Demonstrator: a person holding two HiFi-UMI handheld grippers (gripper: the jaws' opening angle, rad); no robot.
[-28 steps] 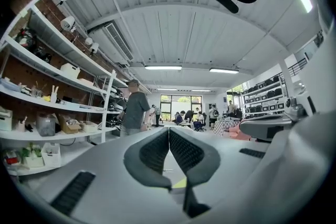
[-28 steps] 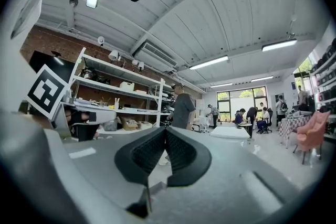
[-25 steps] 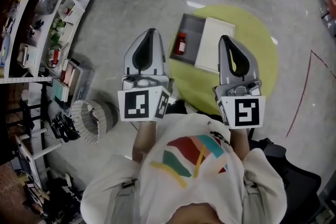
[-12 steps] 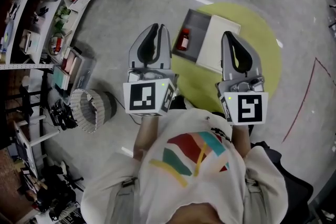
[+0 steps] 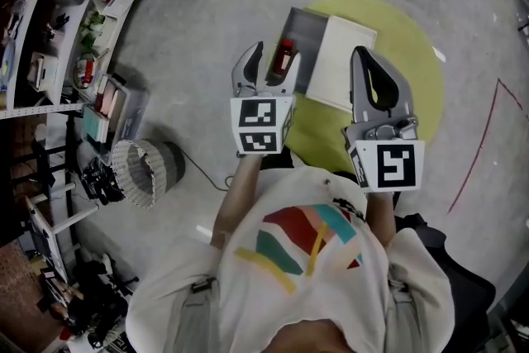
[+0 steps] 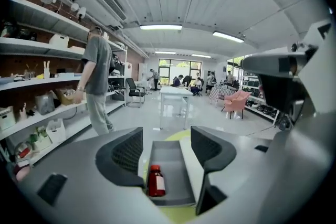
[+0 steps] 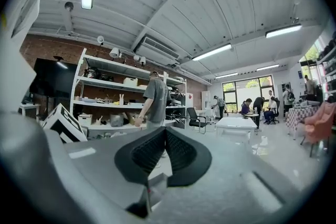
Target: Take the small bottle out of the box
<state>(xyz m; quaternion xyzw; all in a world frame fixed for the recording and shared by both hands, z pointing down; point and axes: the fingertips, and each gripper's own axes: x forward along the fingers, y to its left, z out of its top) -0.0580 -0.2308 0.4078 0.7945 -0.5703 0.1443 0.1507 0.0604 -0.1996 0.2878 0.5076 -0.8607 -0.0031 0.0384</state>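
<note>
The left tool (image 5: 274, 60), whose jaws have just been opening wide, hangs over the grey box (image 5: 304, 33) on the yellow tabletop (image 5: 413, 87). The small bottle (image 5: 283, 59) lies inside, ungripped, in line between them. The right tool (image 5: 362, 55) is closed and empty

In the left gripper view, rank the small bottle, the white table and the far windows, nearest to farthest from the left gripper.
1. small bottle, in the box, low centre, just ahead.
2. white table, mid-room, centre.
3. far windows, back wall.
The left gripper jaws have just been opening; nothing is gripped.
</note>
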